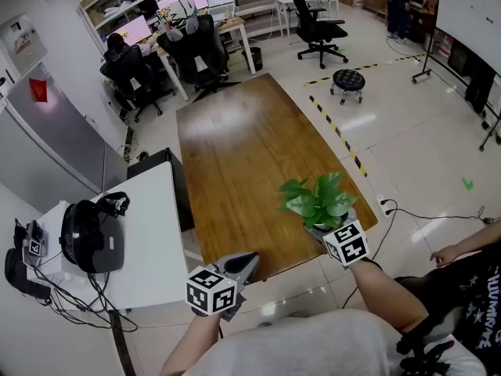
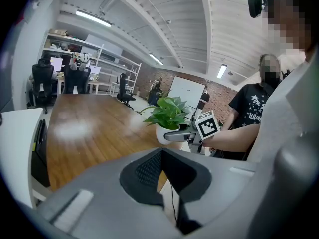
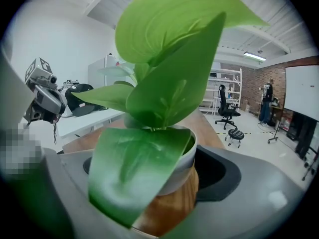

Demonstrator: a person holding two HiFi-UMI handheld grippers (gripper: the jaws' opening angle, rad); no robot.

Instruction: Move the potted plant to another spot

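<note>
The potted plant (image 1: 317, 198), broad green leaves in a white pot (image 3: 185, 156), is at the near right corner of the long wooden table (image 1: 235, 147). My right gripper (image 1: 322, 227) has its jaws standing wide round the pot, one on each side, shut on it. A big leaf hides the pot's left side in the right gripper view. Whether the pot's base touches the wood cannot be told. My left gripper (image 1: 249, 261) is at the table's near edge, left of the plant, its jaws shut with nothing between them. From the left gripper view the plant (image 2: 167, 114) is ahead to the right.
A white side desk (image 1: 153, 210) with a black headset (image 1: 90, 237) and cables stands left of the table. Office chairs (image 1: 196, 53) crowd the far end, and a stool (image 1: 348, 81) stands on the floor beyond. A person in a black shirt (image 2: 254, 108) is close on the right.
</note>
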